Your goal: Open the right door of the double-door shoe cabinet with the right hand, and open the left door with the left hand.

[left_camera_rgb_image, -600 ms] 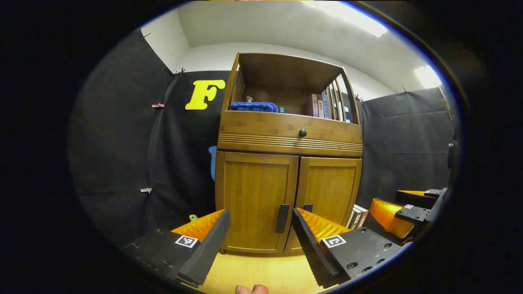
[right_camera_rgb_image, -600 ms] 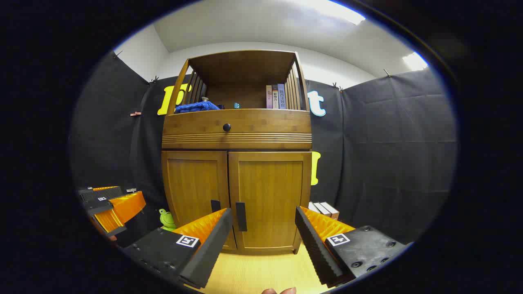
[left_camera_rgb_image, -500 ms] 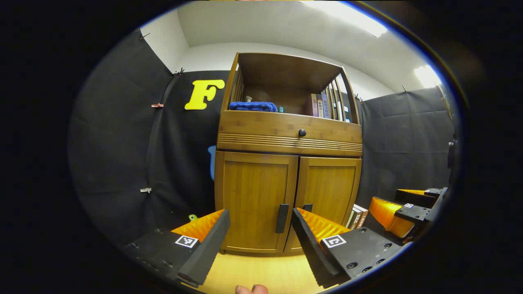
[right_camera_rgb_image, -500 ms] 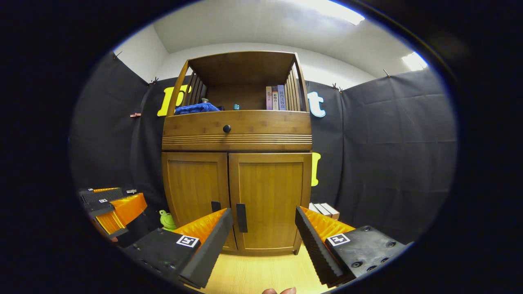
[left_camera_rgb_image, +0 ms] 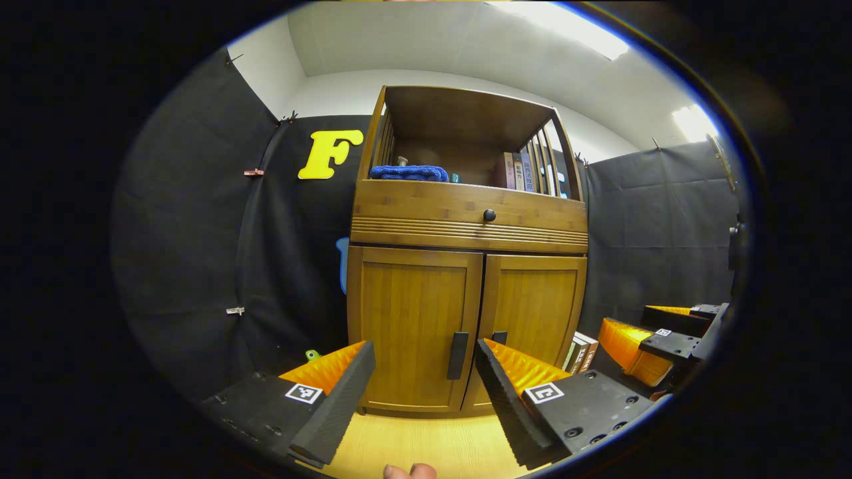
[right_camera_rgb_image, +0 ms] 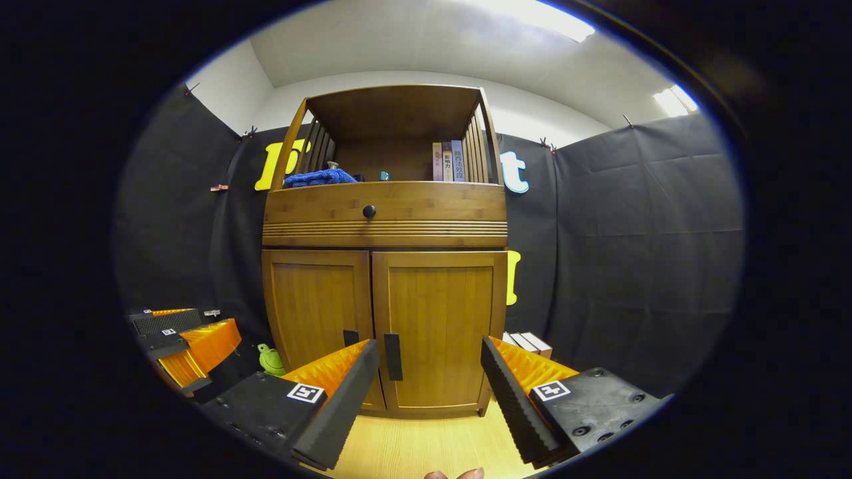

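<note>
Grippers (left_camera_rgb_image: 425, 372) (right_camera_rgb_image: 429, 372) wide apart, empty.

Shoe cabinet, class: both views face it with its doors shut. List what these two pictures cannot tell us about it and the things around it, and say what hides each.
- Inside the shoe cabinet: hidden by the shut left door and right door, both views.
- Right door's handle: partly behind the left gripper finger, left gripper view.
- Green toy: partly hidden by the right gripper, right gripper view.
- Book stack beside the cabinet: too small to count.
</note>
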{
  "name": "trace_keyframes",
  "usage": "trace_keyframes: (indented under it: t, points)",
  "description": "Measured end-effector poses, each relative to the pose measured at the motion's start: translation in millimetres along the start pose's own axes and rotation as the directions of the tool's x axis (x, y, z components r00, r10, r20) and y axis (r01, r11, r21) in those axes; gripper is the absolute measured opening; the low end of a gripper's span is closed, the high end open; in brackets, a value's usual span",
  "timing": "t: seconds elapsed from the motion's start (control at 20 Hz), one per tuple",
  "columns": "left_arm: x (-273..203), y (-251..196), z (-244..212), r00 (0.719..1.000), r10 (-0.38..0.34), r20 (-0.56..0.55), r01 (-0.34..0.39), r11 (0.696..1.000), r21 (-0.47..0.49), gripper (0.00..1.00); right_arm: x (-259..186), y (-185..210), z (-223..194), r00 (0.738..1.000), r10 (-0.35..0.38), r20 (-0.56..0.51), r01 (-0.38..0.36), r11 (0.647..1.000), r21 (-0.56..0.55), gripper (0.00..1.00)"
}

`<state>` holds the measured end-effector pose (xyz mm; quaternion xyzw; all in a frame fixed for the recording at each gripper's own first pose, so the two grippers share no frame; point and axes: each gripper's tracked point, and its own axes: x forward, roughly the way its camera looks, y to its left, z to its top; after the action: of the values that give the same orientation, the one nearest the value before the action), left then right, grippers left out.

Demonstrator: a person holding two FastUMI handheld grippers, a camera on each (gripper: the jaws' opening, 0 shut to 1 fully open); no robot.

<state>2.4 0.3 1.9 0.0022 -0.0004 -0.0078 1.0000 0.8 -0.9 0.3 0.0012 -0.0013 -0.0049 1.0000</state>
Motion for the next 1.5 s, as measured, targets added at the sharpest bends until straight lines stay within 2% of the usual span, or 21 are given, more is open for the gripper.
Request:
trace_keyframes:
  t: [0.05, 0.45, 0.65, 0.9, 1.1, 1.15, 1.5]
  points:
    - [0.1, -0.6, 0.4, 1.000, -0.001, 0.000, 0.001, 1.000, -0.001, 0.94, -0.3, -0.1, -0.3, 1.000, -0.001, -0.001, 0.001, 1.000, -0.001, 0.99]
    - [0.5, -0.4, -0.1, 1.000, -0.008, 0.004, 0.007, 1.000, 0.007, 0.94, 5.9, 2.5, -4.8, 1.000, 0.006, -0.015, -0.006, 1.000, -0.017, 0.97]
    - [2.7, 2.4, -2.1, 1.000, 0.013, 0.002, -0.013, 1.000, 0.009, 0.94, 34.4, 15.0, -14.8, 0.999, 0.033, -0.022, -0.033, 0.999, 0.006, 0.97]
    - [13.3, 13.1, -8.7, 1.000, 0.023, -0.007, -0.023, 1.000, 0.010, 0.94, 90.7, 33.3, -28.8, 0.998, 0.053, -0.020, -0.053, 0.999, 0.007, 0.98]
    - [26.1, 19.8, -12.2, 0.999, 0.031, -0.024, -0.031, 0.999, 0.010, 0.94, 132.4, 46.5, -60.5, 0.996, 0.066, -0.058, -0.063, 0.997, 0.046, 0.98]
    - [28.5, 21.8, -11.6, 0.999, 0.035, -0.024, -0.035, 0.999, 0.010, 0.94, 143.8, 47.8, -68.3, 0.995, 0.069, -0.065, -0.066, 0.997, 0.046, 0.96]
    - [44.1, 35.1, -18.7, 0.998, 0.059, -0.035, -0.059, 0.998, 0.008, 0.94, 205.6, 58.7, -143.3, 0.982, 0.079, -0.172, -0.076, 0.997, 0.023, 0.98]
